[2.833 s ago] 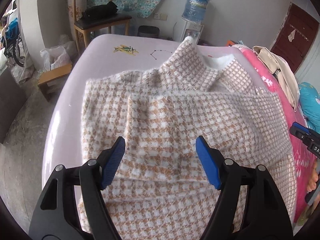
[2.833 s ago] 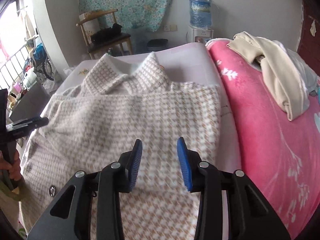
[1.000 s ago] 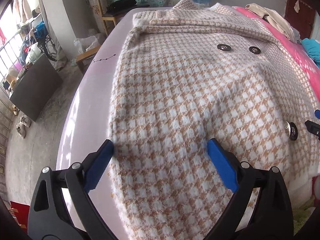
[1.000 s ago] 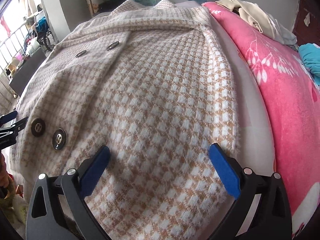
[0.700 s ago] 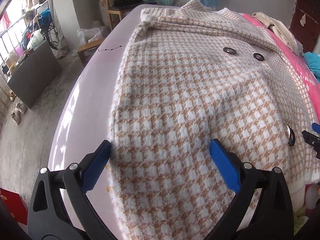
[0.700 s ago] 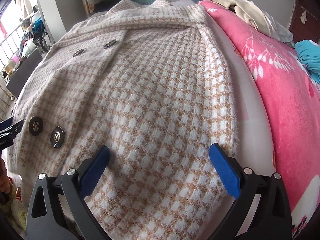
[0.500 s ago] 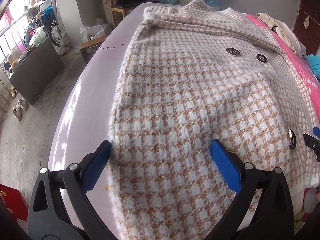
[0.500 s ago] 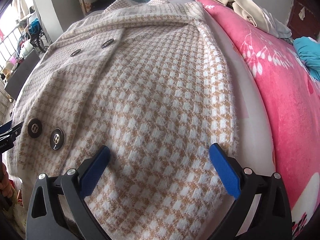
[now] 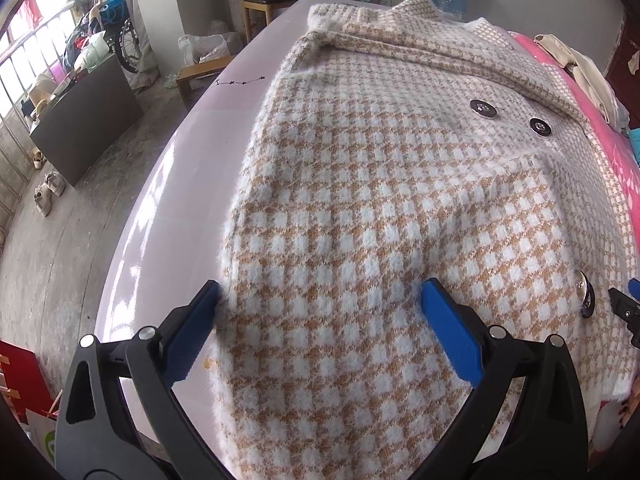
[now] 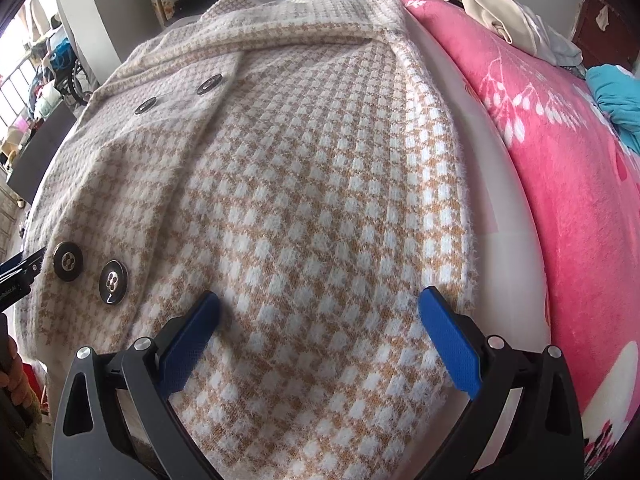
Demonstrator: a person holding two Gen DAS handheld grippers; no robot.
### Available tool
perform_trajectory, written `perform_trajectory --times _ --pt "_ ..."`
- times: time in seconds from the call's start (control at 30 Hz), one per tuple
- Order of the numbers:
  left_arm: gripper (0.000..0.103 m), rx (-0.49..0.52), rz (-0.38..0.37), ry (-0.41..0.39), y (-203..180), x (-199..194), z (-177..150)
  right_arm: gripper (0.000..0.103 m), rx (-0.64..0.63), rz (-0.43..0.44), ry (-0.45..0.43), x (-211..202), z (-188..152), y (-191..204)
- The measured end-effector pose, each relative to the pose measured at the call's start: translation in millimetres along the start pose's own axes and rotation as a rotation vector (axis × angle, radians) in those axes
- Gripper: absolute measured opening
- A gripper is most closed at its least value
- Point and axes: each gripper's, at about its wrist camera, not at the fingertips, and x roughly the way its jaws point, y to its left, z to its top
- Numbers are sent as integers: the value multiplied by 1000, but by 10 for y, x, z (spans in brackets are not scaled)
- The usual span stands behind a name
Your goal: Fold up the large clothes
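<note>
coat (image 9: 384, 208): a large tan-and-white houndstooth coat lies spread on the pale lilac bed (image 9: 176, 184), collar toward the far wall, hem toward the person, so its whole length is laid out for folding
fold state: both long sides look turned in already, leaving a long narrow panel; that shape suits a crosswise fold from the hem, as I judge it
buttons (image 10: 90, 270): 2 dark buttons sit near the hem and 2 more further up, on the overlapping front flap, so the front faces up
left hand-held gripper (image 9: 320, 300): blue pads spread wide, clamped on nothing, hovering low at the hem's left corner with 1 pad at the coat's edge over bare bed
right hand-held gripper (image 10: 318, 304): likewise spread wide and empty, over the hem's right corner, its right pad close to the fuzzy side edge
why there: 1 gripper per hem corner lets the wide end rise evenly; this is my reading
pink blanket (image 10: 560, 152): beside the coat on the right, with other clothes lying on it, apart from the coat
risk: the thick, soft knit may bunch if a corner is pinched shallowly
</note>
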Motion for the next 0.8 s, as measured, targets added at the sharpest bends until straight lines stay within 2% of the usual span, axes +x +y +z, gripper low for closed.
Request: perform_trajectory --times 0.43,0.8 --pt "96 -10 16 21 -9 15 -11 97 5 -28 15 17 -59 42" --pt "96 11 3 18 -14 35 -21 97 -52 -35 -3 -33 -216 81"
